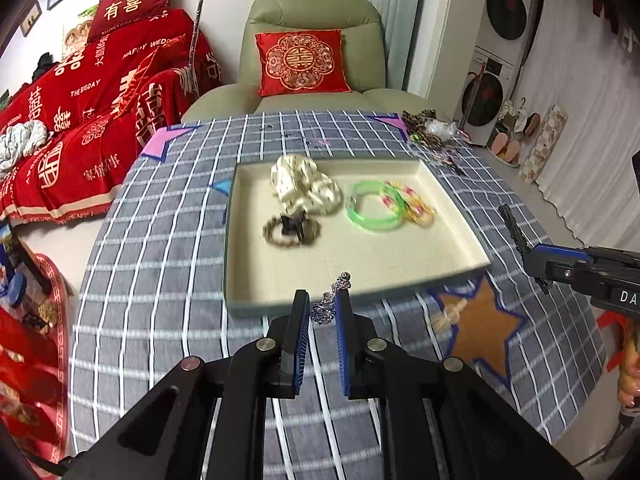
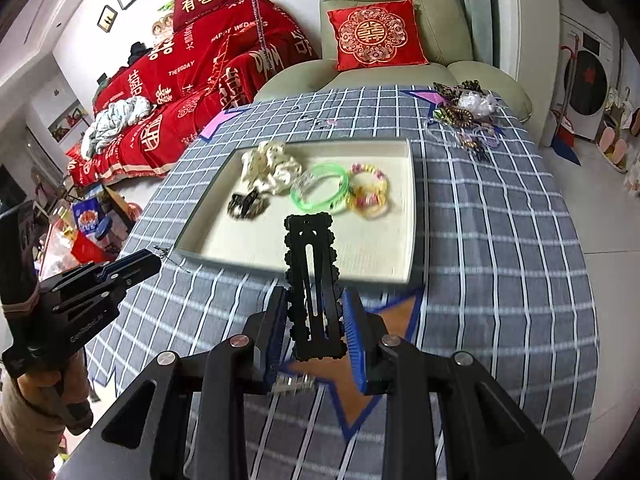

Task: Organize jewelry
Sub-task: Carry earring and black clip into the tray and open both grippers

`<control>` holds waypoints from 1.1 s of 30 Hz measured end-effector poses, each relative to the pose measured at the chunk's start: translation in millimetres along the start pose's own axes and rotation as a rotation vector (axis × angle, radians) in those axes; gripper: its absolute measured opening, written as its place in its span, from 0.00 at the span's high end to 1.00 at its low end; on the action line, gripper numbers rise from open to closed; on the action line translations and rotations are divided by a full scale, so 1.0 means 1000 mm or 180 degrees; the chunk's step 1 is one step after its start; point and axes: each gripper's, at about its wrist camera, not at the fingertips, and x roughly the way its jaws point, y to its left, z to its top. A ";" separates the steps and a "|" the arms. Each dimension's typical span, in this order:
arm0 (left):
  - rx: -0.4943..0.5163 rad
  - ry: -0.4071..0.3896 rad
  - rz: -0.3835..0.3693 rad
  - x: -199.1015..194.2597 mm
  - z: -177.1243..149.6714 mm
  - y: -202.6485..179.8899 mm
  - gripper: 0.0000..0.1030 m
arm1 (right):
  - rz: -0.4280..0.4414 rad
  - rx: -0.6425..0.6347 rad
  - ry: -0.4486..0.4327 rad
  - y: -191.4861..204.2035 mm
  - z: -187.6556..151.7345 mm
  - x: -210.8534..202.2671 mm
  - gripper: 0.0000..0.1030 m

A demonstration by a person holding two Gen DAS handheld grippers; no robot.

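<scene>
My left gripper (image 1: 322, 300) is shut on a small silver sparkly jewelry piece (image 1: 326, 304), held over the near rim of the cream tray (image 1: 256, 280). My right gripper (image 2: 315, 296) is shut on a long black scalloped hair clip (image 2: 310, 264) that points toward the tray (image 2: 404, 248). In the tray lie a cream scrunchie (image 1: 304, 184), a green bangle (image 1: 374, 206), a yellow-pink bangle (image 1: 416, 204) and a black claw clip on a beaded bracelet (image 1: 292, 230). Each gripper also shows in the other's view: the right gripper (image 1: 528, 256) and the left gripper (image 2: 154, 258).
The table wears a grey checked cloth with star stickers, one of them an orange star (image 1: 480, 328) bearing a small pale clip (image 1: 450, 314). A heap of loose jewelry (image 2: 468, 116) sits at the far right corner. Behind stand a green armchair (image 1: 316, 12) and a red-covered sofa (image 1: 100, 100).
</scene>
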 end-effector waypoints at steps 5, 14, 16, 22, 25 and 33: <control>-0.0015 0.0079 0.0018 0.028 0.021 0.004 0.80 | -0.0067 -0.0008 0.0064 -0.006 0.029 0.031 0.70; -0.0074 0.0297 -0.0004 0.087 0.039 0.003 0.80 | -0.0132 0.0141 0.0219 -0.025 0.053 0.088 0.70; -0.0055 0.0338 -0.0011 0.097 0.041 0.000 0.80 | -0.0160 0.0201 0.0238 -0.030 0.056 0.098 0.70; 0.0066 0.0436 0.0025 0.122 0.041 -0.011 0.80 | -0.0196 0.0440 0.0271 -0.048 0.061 0.119 0.70; 0.0115 0.0490 0.0054 0.130 0.039 -0.014 0.80 | -0.0218 0.0437 0.0302 -0.049 0.061 0.128 0.70; 0.0162 0.0536 0.0099 0.140 0.034 -0.016 0.80 | -0.0206 0.0496 0.0341 -0.053 0.056 0.138 0.67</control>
